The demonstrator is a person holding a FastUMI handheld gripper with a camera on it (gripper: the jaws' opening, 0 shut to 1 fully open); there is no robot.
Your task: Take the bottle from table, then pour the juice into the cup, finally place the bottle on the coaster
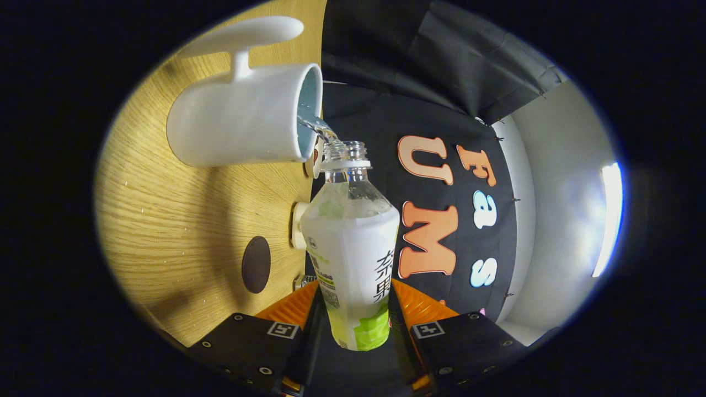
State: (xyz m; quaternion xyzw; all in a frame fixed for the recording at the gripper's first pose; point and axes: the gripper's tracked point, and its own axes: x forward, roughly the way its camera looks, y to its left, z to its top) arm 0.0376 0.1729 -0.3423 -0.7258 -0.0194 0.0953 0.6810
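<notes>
Wooden table [165,220] carries one white cup [237,118] and one dark coaster [256,264], while the gripper [356,314] clamps both fingers on one uncapped bottle [353,248], liquid streaming cupward.

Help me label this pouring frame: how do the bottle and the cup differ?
The bottle is clear plastic with a printed label; the cup is plain opaque white with a handle. The bottle is clamped in the gripper; the cup stands free on the table. Liquid runs between them.

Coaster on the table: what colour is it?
Dark brown, plain, no pattern: the coaster lies on the wooden table, best seen in the gripper view.
</notes>
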